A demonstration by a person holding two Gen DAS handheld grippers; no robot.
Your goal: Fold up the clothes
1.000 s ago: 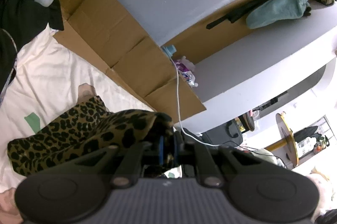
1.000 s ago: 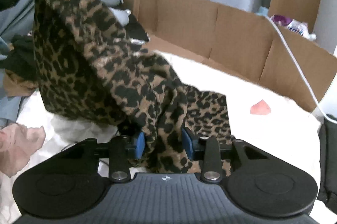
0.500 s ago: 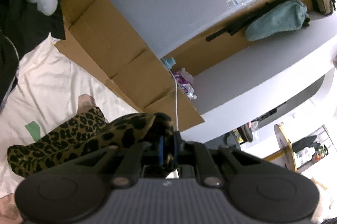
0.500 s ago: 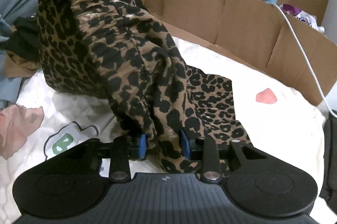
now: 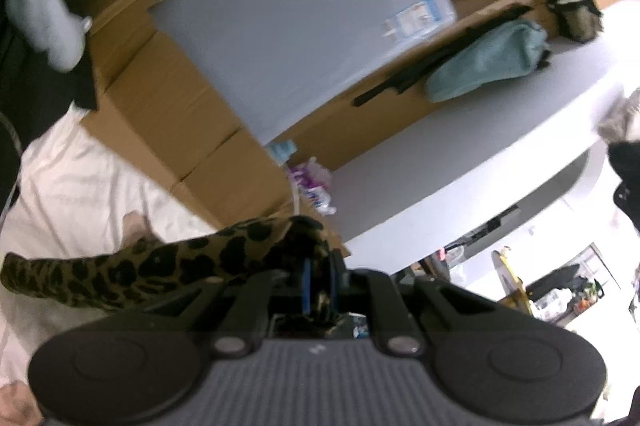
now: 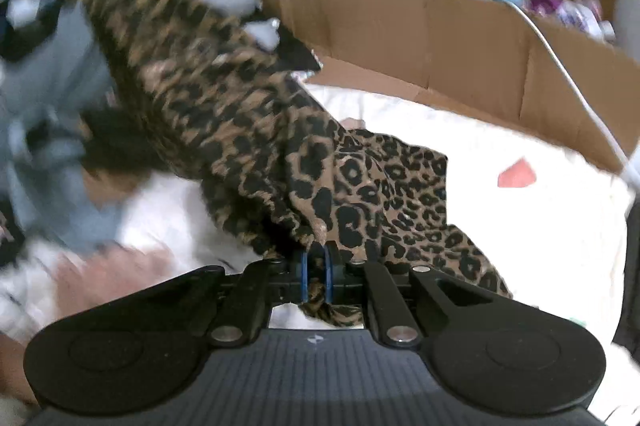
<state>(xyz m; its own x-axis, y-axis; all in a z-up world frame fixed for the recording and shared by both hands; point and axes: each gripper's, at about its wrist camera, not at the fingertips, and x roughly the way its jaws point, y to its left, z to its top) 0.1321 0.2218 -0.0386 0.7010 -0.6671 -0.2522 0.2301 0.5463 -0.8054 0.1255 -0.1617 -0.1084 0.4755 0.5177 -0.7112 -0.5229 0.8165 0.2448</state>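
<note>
A leopard-print garment [image 6: 280, 129] hangs between my two grippers above a white bed sheet [image 6: 520, 226]. My right gripper [image 6: 316, 268] is shut on an edge of it; the cloth rises up to the left and its lower part lies on the sheet. My left gripper [image 5: 318, 280] is shut on another edge of the garment [image 5: 160, 266], which stretches away to the left over the sheet [image 5: 80, 185]. The view is blurred with motion.
Cardboard walls [image 6: 460, 37] border the far side of the bed, with a white cable [image 6: 568, 61] over them. A pile of grey and black clothes [image 6: 40, 85] lies at the left. A grey panel [image 5: 300, 25] and a teal cloth [image 5: 488, 61] are behind.
My right gripper has closed tight on the garment's edge; it was wider around the cloth before. The left gripper has lifted, pulling the cloth taut between them.
</note>
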